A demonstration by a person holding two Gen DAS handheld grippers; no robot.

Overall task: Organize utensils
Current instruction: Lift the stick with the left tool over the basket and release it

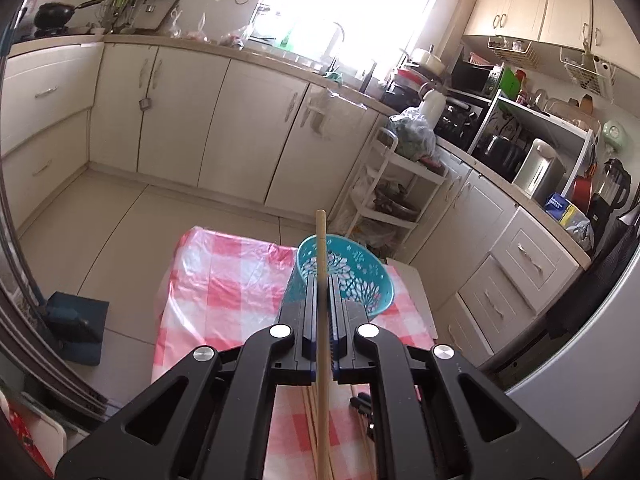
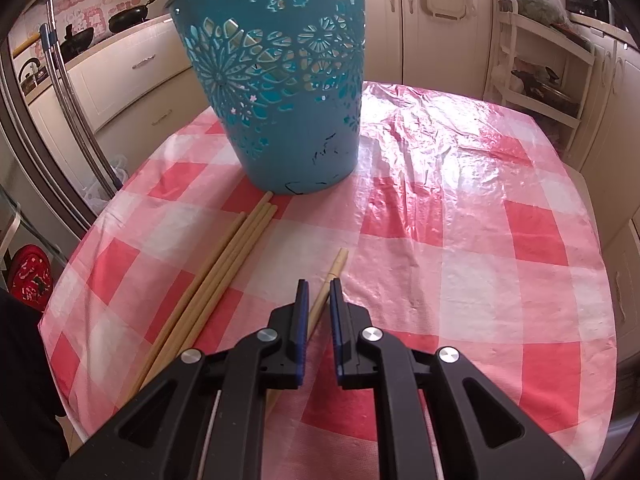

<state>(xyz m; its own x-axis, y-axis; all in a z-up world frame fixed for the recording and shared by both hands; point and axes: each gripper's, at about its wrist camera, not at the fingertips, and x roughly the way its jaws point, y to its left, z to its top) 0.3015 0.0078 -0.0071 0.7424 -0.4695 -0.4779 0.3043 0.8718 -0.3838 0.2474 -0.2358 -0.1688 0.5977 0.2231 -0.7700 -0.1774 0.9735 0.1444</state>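
Left wrist view: left gripper [image 1: 321, 280] clamped tight on one wooden chopstick [image 1: 321, 240], held well above the table [image 1: 216, 280], the stick's tip standing up past the fingertips and crossing in front of the teal basket [image 1: 360, 276]. Basket upright on the pink checked tablecloth, near the far right corner. More chopsticks lying on the cloth below the gripper, partly hidden by its body. White shelf cart [image 1: 394, 184] and cream cabinets [image 1: 180, 112] beyond. Right wrist view: right gripper [image 2: 319, 292] low over the cloth, jaws nearly closed around a single chopstick [image 2: 335, 268]; whether the pads actually press on it cannot be told. Loose bundle of chopsticks [image 2: 224, 264] flat on the cloth to the left, far ends just beside the basket's base.
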